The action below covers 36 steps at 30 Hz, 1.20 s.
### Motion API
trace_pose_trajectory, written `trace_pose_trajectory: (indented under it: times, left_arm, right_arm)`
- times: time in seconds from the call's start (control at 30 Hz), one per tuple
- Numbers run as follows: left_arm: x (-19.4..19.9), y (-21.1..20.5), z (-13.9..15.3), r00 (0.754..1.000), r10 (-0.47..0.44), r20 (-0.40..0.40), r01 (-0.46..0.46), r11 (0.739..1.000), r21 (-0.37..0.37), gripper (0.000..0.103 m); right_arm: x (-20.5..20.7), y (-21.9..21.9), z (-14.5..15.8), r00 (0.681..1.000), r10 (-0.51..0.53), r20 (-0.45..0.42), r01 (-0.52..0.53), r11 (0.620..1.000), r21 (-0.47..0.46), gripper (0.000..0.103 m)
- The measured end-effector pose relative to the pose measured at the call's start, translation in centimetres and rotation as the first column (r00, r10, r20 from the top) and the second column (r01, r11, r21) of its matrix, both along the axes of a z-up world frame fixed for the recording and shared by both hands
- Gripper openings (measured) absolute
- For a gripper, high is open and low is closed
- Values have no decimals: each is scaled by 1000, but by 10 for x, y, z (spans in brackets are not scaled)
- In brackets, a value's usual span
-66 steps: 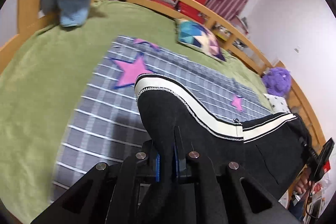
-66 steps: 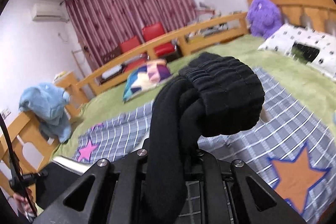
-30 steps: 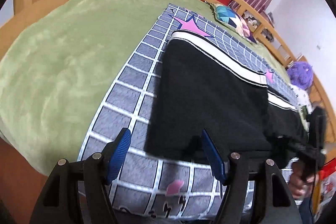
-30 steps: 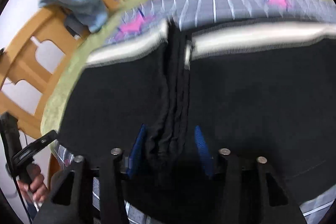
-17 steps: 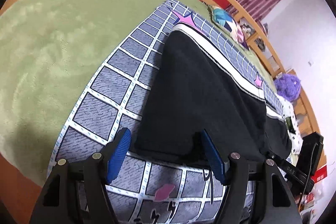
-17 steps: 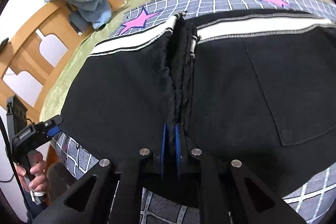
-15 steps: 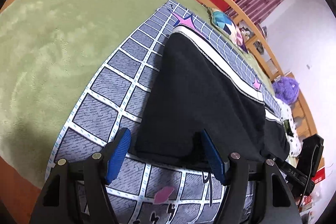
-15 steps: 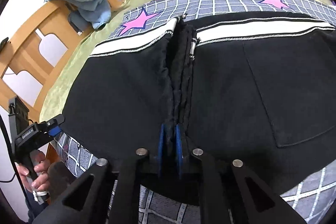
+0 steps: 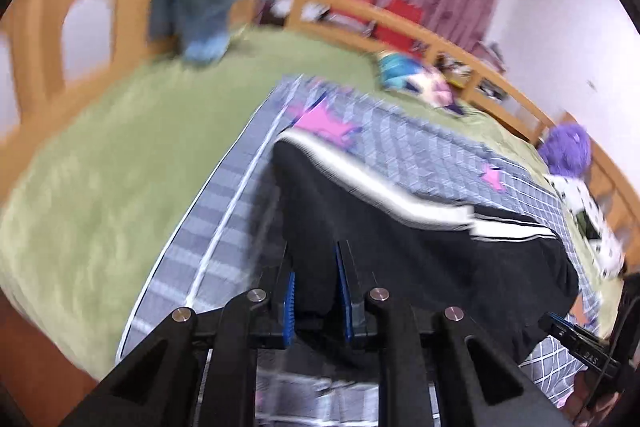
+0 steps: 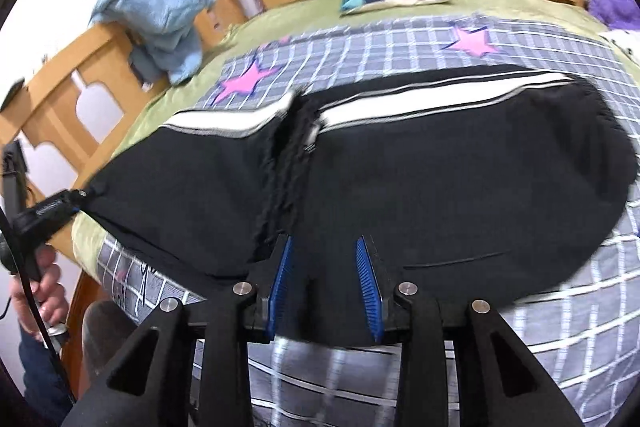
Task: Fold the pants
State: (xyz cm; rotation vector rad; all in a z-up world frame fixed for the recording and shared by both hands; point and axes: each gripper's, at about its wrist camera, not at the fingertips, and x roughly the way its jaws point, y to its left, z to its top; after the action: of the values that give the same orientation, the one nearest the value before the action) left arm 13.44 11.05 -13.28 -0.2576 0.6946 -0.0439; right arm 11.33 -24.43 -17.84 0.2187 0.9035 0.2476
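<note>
The pants (image 10: 420,163) lie spread on the checked blanket (image 10: 400,39) on the bed, already doubled over once, and the step in hand looks like taking up their near edge for the next fold. The left gripper (image 9: 316,297) has its fingers closing, nearly together, pinching black cloth at the near left edge; the right gripper (image 10: 324,281) has its fingers spreading apart, with the near hem lying between them but unpressed. Next, I judge, the right must re-pinch that hem so both ends can be carried across toward the white stripe (image 10: 420,105) together.
</note>
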Motion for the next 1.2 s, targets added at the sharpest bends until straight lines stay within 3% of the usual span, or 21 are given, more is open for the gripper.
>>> trace_pose_trajectory:
  times: [0.1, 0.23, 0.33, 0.47, 0.53, 0.63, 0.83, 0.97, 1.1, 1.2]
  left_arm:
    - [-4, -56, 39, 991, -109, 77, 105, 993, 58, 15]
    - [-4, -131, 54, 961, -266, 78, 260, 963, 74, 15]
    - [4, -189, 34, 925, -380, 10, 380, 924, 42, 15]
    - [8, -235, -6, 883, -462, -80, 467, 881, 67, 15]
    - [14, -237, -24, 873, -467, -142, 471, 882, -7, 15]
    - [13, -230, -26, 870, -467, -156, 462, 884, -67, 21]
    - [-12, -215, -1, 901, -423, -95, 429, 902, 53, 45]
    - [-20, -185, 5, 917, -390, -82, 393, 919, 36, 45]
    - [-21, -147, -2, 940, -325, -105, 329, 944, 27, 45]
    - [-22, -119, -10, 954, -273, -124, 280, 959, 45, 46]
  right_arm:
    - [-7, -34, 3, 998, -55, 12, 55, 998, 24, 33]
    - [-17, -79, 2, 993, -115, 9, 115, 993, 16, 33]
    - [-26, -104, 1, 988, -157, 6, 157, 987, -20, 33]
    - [-43, -132, -4, 980, -198, -7, 198, 980, -14, 33]
    - [-49, -137, -7, 980, -197, -9, 197, 980, -3, 34]
    - [-48, -132, -9, 983, -184, -9, 184, 983, -3, 34]
    - [-31, -109, 1, 990, -138, 23, 137, 990, 32, 41]
    - [-8, -85, 8, 994, -98, 46, 94, 992, 87, 49]
    - [16, -61, 7, 996, -71, 56, 63, 989, 134, 65]
    - [35, -43, -9, 998, -66, 22, 62, 987, 146, 66]
